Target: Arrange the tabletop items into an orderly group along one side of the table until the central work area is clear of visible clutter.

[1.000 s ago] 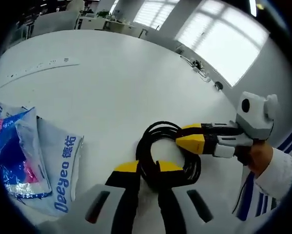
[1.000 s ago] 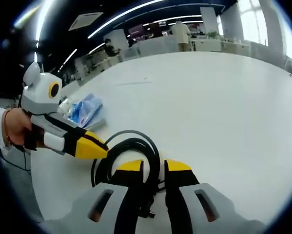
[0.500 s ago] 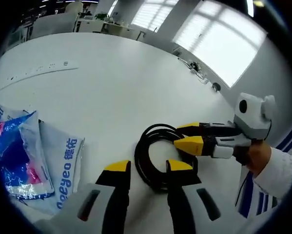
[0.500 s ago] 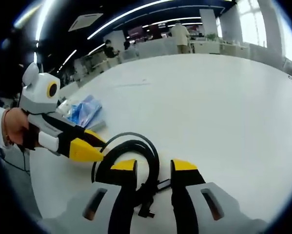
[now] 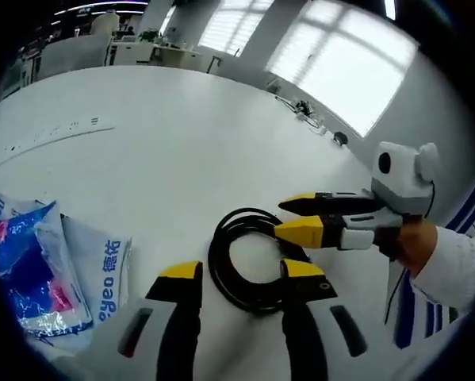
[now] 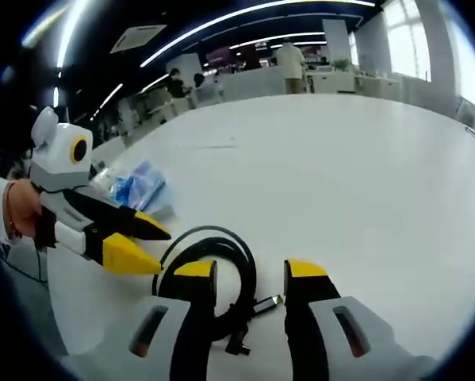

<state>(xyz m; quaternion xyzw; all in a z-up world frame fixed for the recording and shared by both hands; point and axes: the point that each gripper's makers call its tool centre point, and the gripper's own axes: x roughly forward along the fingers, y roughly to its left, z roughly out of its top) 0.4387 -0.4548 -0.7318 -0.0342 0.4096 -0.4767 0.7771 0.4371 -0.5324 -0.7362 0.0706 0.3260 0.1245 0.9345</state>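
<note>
My left hand-held gripper (image 5: 242,274) stands wide open over the near edge of the coiled black cable (image 5: 253,258), which lies flat on the white counter (image 5: 166,135). My right hand-held gripper (image 6: 251,271) is also spread wide, with the cable's loop and plug between its jaws. The blue-and-white packets (image 5: 43,274) lie to the cable's left.

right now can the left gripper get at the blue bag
Probably yes. The left gripper is open over the cable, and the blue bag lies just to its left on bare table, nothing between.
</note>
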